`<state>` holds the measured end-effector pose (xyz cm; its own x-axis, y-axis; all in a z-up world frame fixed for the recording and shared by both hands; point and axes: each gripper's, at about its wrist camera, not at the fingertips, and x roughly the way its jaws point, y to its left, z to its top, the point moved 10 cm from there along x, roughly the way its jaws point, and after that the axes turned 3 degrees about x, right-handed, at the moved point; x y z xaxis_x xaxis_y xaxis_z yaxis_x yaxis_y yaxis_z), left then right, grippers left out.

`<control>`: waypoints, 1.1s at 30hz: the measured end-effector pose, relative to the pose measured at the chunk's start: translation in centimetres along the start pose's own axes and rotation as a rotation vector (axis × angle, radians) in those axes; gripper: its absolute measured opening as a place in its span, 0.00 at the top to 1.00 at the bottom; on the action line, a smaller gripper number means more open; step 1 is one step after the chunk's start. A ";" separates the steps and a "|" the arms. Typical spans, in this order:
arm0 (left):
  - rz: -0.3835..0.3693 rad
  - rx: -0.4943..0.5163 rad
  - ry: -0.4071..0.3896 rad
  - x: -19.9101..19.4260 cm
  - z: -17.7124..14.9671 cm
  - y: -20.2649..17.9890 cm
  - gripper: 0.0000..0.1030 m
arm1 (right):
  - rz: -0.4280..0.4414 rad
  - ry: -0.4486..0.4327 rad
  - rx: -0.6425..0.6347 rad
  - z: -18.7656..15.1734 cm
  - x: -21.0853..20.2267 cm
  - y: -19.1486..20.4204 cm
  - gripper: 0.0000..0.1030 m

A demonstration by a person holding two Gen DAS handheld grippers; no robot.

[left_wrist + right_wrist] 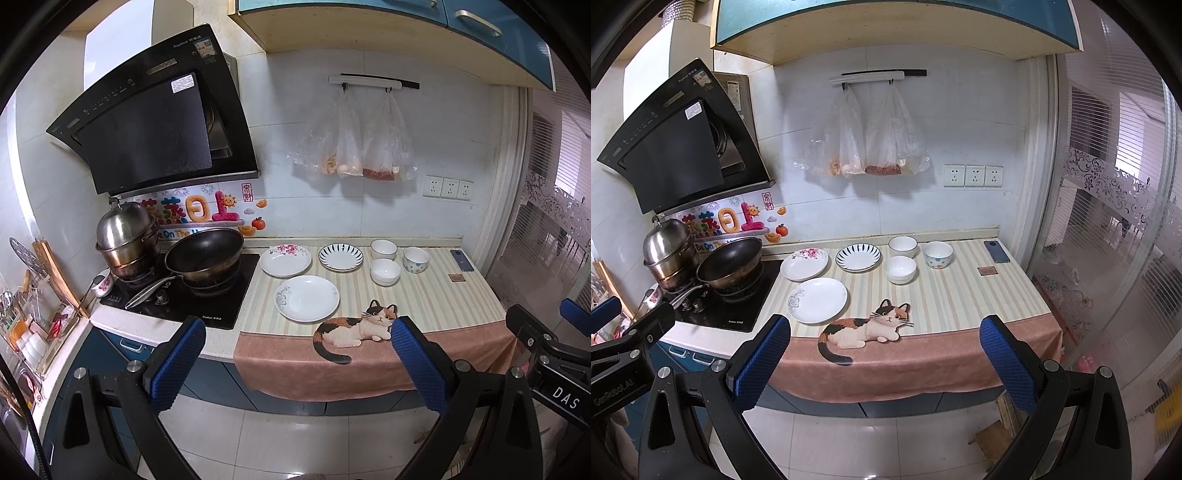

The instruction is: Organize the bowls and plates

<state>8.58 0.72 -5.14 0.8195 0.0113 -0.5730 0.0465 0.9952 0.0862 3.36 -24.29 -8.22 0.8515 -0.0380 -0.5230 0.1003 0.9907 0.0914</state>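
Left gripper [297,354] and right gripper [884,350] hung off worktop [960,295] edge, jaws wide apart, empty. On striped mat: floral plate [809,264], striped plate [858,257], white plate [817,300] in front. Three bowls right of plates: plain bowl [902,246], dotted bowl [937,254], white bowl [900,269]. Phone [996,251] far right.

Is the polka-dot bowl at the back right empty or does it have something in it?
Empty, as far as the pictures show. The polka-dot bowl stands upright on the striped mat, and the part of its white inside that shows is bare; the bottom is hidden.
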 end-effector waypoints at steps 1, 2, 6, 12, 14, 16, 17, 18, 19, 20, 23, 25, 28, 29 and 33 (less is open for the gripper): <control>0.001 0.000 0.000 0.0 0.0 0.0 0.00 | 0.000 0.000 0.000 -0.1 -0.1 -0.2 0.00; 0.001 -0.001 -0.001 0.0 0.0 0.0 0.00 | 0.000 0.000 0.001 0.0 0.0 0.0 0.00; 0.001 -0.002 0.001 0.1 0.0 0.0 0.00 | -0.001 0.003 -0.001 -0.2 0.0 -0.1 0.00; 0.002 -0.004 0.002 0.2 0.0 0.1 0.00 | 0.004 0.006 -0.004 0.2 0.5 0.2 0.00; 0.002 -0.005 0.002 0.2 0.0 0.2 0.00 | 0.004 0.005 -0.004 0.0 0.5 0.1 0.00; 0.002 -0.003 0.003 0.2 0.0 0.1 0.00 | 0.004 0.006 -0.005 0.1 0.7 0.2 0.00; 0.002 -0.004 0.003 0.2 0.0 0.2 0.00 | 0.005 0.007 -0.005 0.0 0.6 0.2 0.00; 0.001 -0.003 0.002 0.2 0.0 0.1 0.00 | 0.006 0.006 -0.004 0.0 0.6 0.2 0.00; 0.001 -0.003 0.002 0.2 0.0 0.1 0.00 | 0.006 0.006 -0.005 -0.1 0.7 0.3 0.00; 0.001 -0.003 0.001 0.2 0.0 0.1 0.00 | 0.007 0.006 -0.006 0.0 0.8 0.4 0.00; 0.000 0.000 0.004 0.5 -0.1 0.3 0.00 | 0.010 0.004 -0.004 -0.1 0.9 0.7 0.00; 0.003 -0.001 -0.001 0.7 -0.2 0.4 0.00 | 0.016 0.007 0.007 -0.1 1.3 0.9 0.00; 0.017 -0.005 -0.005 2.1 0.1 1.4 0.00 | 0.056 -0.012 0.040 -0.2 2.1 1.4 0.00; 0.017 -0.014 -0.013 2.7 0.2 1.9 0.00 | 0.069 -0.017 0.044 -0.2 2.3 1.5 0.00; 0.050 -0.032 0.001 6.6 0.3 4.1 0.00 | 0.097 0.014 0.044 -1.1 5.8 2.9 0.00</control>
<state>14.37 4.80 -8.38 0.8201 0.0608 -0.5691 -0.0126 0.9960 0.0882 7.96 -21.53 -11.94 0.8509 0.0597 -0.5220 0.0407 0.9831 0.1787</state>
